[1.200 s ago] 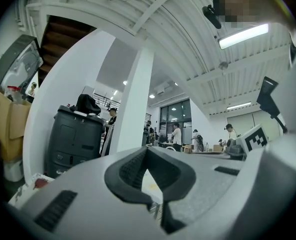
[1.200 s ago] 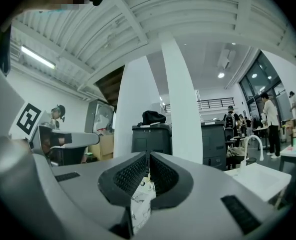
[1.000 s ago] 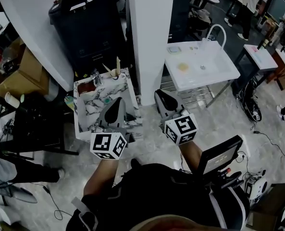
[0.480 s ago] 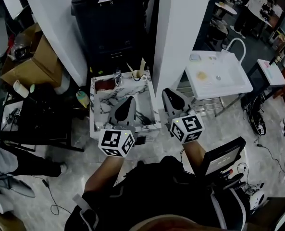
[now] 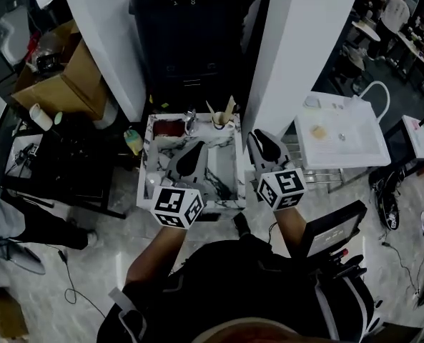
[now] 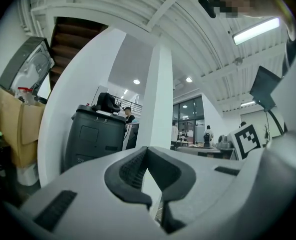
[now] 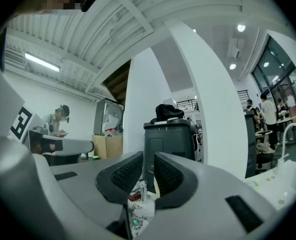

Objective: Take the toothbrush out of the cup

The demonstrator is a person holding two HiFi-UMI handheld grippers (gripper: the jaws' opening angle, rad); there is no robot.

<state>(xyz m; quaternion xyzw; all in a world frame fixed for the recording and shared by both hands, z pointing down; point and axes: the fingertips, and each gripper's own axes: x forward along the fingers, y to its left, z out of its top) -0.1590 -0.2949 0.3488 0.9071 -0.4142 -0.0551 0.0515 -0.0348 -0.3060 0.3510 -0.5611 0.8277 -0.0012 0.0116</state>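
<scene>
Grippers advanced to marble basin (image 5: 226,179): left gripper (image 5: 199,145) clenched, empty; right gripper (image 5: 256,134) just parting (nothing between). Toothbrush (image 5: 230,106) stands in cup (image 5: 218,120), 12 o'clock; narrow gap risks toppling cup.

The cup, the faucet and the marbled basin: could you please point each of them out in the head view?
cup (image 5: 219,121): head view, on its rim, at the basin's back edge.
faucet (image 5: 190,118): head view, on its metal body.
marbled basin (image 5: 144,170): head view, on its left wall.
</scene>
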